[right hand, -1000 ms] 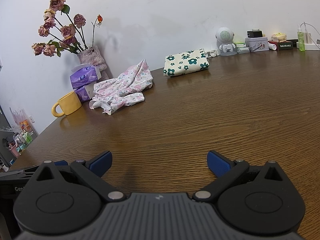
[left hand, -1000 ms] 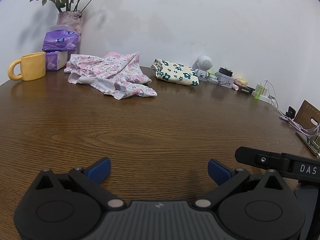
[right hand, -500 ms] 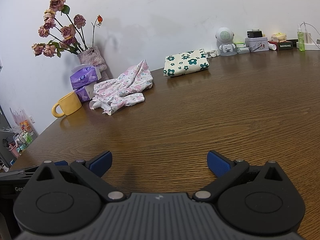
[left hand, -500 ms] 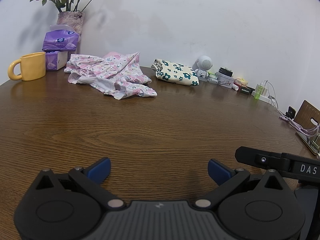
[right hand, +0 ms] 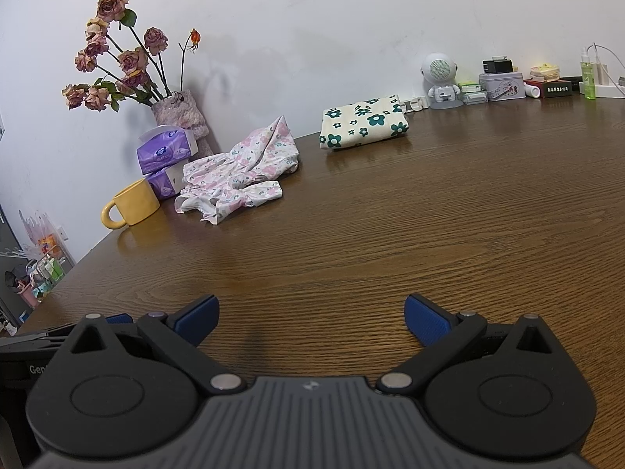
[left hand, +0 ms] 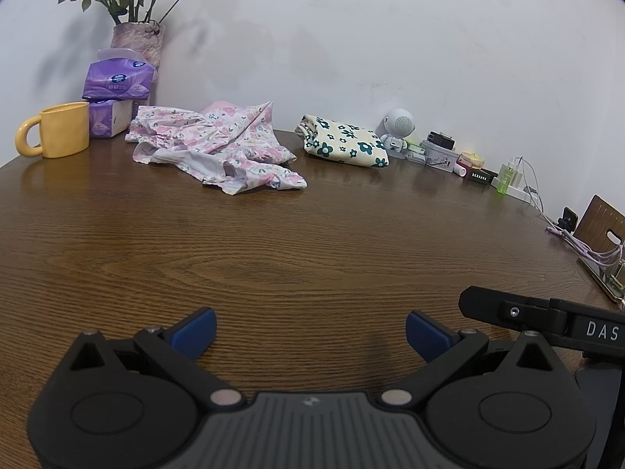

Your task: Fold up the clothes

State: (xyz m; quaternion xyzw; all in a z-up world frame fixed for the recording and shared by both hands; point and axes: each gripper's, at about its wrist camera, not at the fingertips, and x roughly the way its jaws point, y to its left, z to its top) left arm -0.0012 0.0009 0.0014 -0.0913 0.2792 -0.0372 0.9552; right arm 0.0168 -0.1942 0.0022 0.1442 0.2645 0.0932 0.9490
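White wall behind, dark wood-grain worktop (left hand: pixel 312 242) in front. Left gripper (left hand: pixel 310 330) low over bare wood near the front edge, blue pads spread wide, nothing between them. Right gripper (right hand: pixel 310 316) likewise spread wide and empty, just beside the left one.

Far back on the worktop, well apart from both: crumpled pink floral garment (left hand: pixel 218 152) lying unfolded in a loose heap. To its right, apart from it, cream cloth with dark green flowers (left hand: pixel 343 146), folded into a neat block near the wall. Left of the pink garment: yellow mug (left hand: pixel 58 135), two stacked purple tissue packs (left hand: pixel 115 93), vase of dried roses (right hand: pixel 177 111) against the wall. Further right along the wall: small white robot figure (right hand: pixel 439 78), tins and boxes, green bottle (right hand: pixel 590 82), cables.
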